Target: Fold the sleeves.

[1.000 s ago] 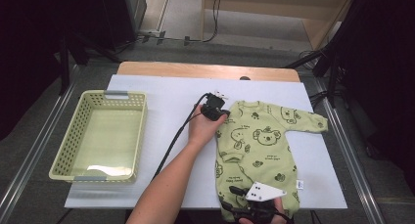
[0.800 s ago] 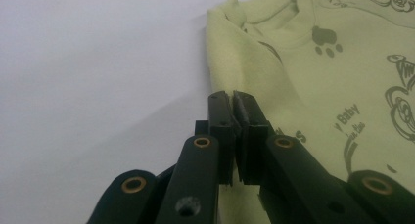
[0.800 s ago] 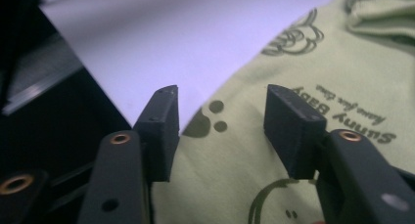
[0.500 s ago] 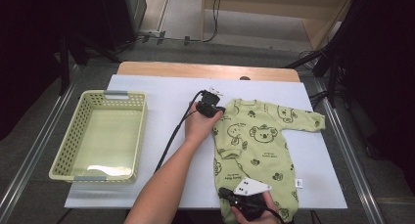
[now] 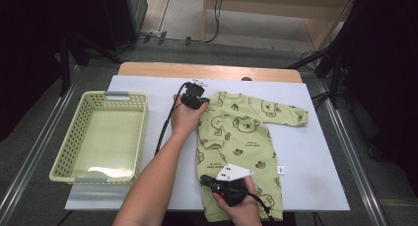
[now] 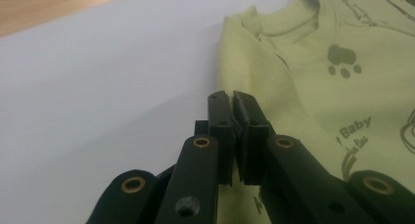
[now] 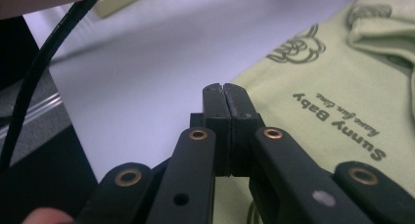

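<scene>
White table (image 5: 315, 152) carries green baby romper (image 5: 241, 147), left side now folded inward. Left tongs (image 5: 193, 101) clenched on shoulder fold; right tongs (image 5: 206, 180) just clamped lower edge. Fold underway.

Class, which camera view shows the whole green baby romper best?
The high view: the green baby romper lies spread on the table with one sleeve out. The left gripper view gives its neckline and a paw print; the right gripper view gives a stretch with "Sunny Baby" lettering.

The left forearm reaches up through mid-frame, its left gripper (image 5: 193, 98) with jaws pressed together. Bottom centre, the right hand (image 5: 239, 201) holds the right gripper (image 5: 207, 180), jaws just closed tight.
</scene>
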Demonstrator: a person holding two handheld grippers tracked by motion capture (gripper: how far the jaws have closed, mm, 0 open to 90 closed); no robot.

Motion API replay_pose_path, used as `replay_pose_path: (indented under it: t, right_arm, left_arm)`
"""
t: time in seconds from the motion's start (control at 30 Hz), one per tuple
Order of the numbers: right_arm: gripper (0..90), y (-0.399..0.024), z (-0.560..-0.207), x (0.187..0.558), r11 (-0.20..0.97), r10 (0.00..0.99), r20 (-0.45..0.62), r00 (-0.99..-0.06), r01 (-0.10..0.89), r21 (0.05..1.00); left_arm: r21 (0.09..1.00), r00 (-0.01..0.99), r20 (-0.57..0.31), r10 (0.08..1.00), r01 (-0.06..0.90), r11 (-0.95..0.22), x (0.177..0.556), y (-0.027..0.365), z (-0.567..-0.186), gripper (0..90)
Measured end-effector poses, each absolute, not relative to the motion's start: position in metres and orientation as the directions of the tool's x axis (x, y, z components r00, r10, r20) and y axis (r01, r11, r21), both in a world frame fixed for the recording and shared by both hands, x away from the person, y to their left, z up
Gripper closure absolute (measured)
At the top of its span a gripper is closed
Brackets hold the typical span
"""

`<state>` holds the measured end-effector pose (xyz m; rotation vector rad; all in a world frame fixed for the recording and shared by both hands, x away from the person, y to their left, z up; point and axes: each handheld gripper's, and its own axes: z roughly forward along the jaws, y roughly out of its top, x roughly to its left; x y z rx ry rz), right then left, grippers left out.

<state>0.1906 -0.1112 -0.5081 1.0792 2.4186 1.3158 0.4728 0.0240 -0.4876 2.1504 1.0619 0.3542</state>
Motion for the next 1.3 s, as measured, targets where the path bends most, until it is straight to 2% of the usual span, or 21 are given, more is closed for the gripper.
replay_pose_path:
  t: [0.2,0.23,0.27,0.33,0.4,0.47,0.53,0.67,0.73,0.87,0.97,1.07,1.3]
  right_arm:
    - [87.8,-0.089,-0.51,0.202,0.33,0.679,0.184,-0.711,0.519,0.789]
    - [87.4,-0.086,-0.51,0.203,0.329,0.679,0.183,-0.711,0.518,0.79]
    - [84.3,-0.084,-0.51,0.203,0.325,0.673,0.194,-0.714,0.522,0.789]
    - [62.2,-0.084,-0.508,0.202,0.323,0.652,0.211,-0.728,0.519,0.791]
    - [48.5,-0.09,-0.504,0.2,0.333,0.641,0.203,-0.74,0.506,0.796]
    - [39.7,-0.101,-0.5,0.197,0.326,0.634,0.215,-0.743,0.509,0.797]
    - [35.8,-0.115,-0.496,0.194,0.319,0.648,0.204,-0.734,0.504,0.803]
    - [25.6,-0.144,-0.492,0.188,0.299,0.677,0.189,-0.712,0.5,0.813]
    - [21.5,-0.158,-0.49,0.185,0.286,0.684,0.192,-0.704,0.5,0.817]
    - [14.6,-0.18,-0.487,0.18,0.277,0.7,0.181,-0.691,0.496,0.823]
    - [11.5,-0.193,-0.486,0.178,0.261,0.71,0.182,-0.68,0.494,0.829]
    - [1.0,-0.205,-0.484,0.179,0.249,0.712,0.187,-0.677,0.492,0.834]
    - [0.0,-0.23,-0.475,0.185,0.209,0.73,0.192,-0.656,0.481,0.851]
  left_arm:
    - [0.691,0.595,-0.061,0.801,0.604,-0.396,0.479,0.038,-0.488,87.0]
    - [0.698,0.586,-0.066,0.808,0.606,-0.382,0.478,0.039,-0.488,84.5]
    - [0.706,0.574,-0.082,0.815,0.611,-0.359,0.477,0.04,-0.487,77.6]
    - [0.732,0.57,-0.155,0.807,0.614,-0.294,0.473,0.043,-0.483,62.6]
    - [0.758,0.558,-0.171,0.812,0.601,-0.254,0.466,0.042,-0.478,47.0]
    - [0.768,0.572,-0.184,0.799,0.591,-0.245,0.46,0.041,-0.475,33.6]
    - [0.782,0.583,-0.191,0.789,0.576,-0.236,0.452,0.04,-0.473,24.4]
    - [0.793,0.608,-0.212,0.765,0.564,-0.229,0.438,0.035,-0.469,13.7]
    - [0.801,0.623,-0.208,0.754,0.551,-0.235,0.43,0.033,-0.468,12.3]
    - [0.813,0.67,-0.2,0.715,0.52,-0.26,0.414,0.029,-0.465,0.6]
    - [0.823,0.683,-0.193,0.705,0.504,-0.263,0.402,0.028,-0.463,0.4]
    - [0.827,0.7,-0.196,0.687,0.495,-0.268,0.392,0.026,-0.464,0.4]
    - [0.831,0.723,-0.18,0.667,0.475,-0.291,0.368,0.027,-0.469,0.4]
